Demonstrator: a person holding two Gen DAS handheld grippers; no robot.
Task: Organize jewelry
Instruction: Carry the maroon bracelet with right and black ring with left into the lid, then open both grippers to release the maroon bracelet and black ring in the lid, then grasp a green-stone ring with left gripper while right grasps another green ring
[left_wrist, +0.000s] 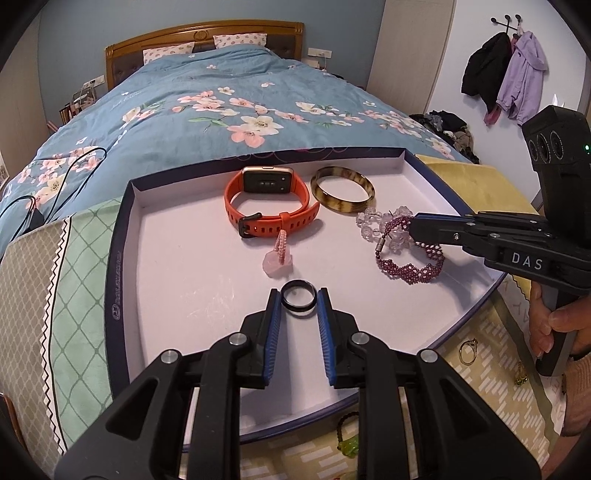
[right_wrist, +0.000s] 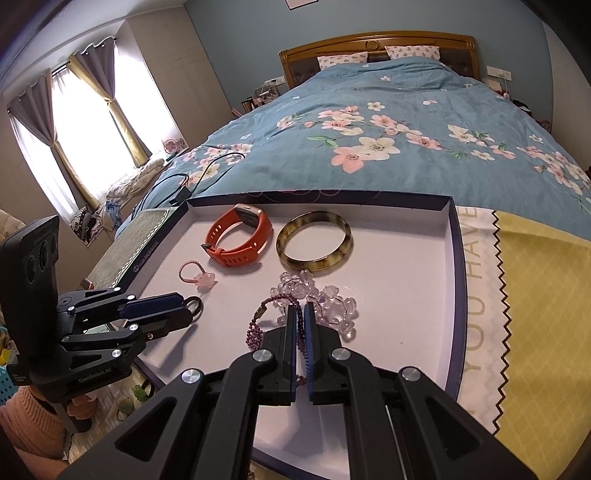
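A shallow white-lined box lid (left_wrist: 184, 258) serves as a tray on the bed's foot. In it lie an orange smartwatch (left_wrist: 271, 206), a brown horn-pattern bangle (left_wrist: 343, 205), a clear crystal bead bracelet (left_wrist: 369, 221) and a pink ring with a rose stone (left_wrist: 279, 260). My left gripper (left_wrist: 298, 295) is shut on a black ring (left_wrist: 299, 302) at its tips, low over the tray floor. My right gripper (right_wrist: 303, 310) is shut on a purple beaded bracelet (right_wrist: 258, 328), which drapes onto the tray beside the crystal beads (right_wrist: 332, 306). The right wrist view shows the left gripper (right_wrist: 186, 308) with the ring (right_wrist: 195, 306).
Outside the tray's near right corner a gold ring (left_wrist: 467, 349) and a small green piece (left_wrist: 521, 376) lie on the patterned cloth. A green beaded bracelet (left_wrist: 347, 439) lies under my left gripper. A black cable (left_wrist: 55, 177) crosses the floral quilt at the left.
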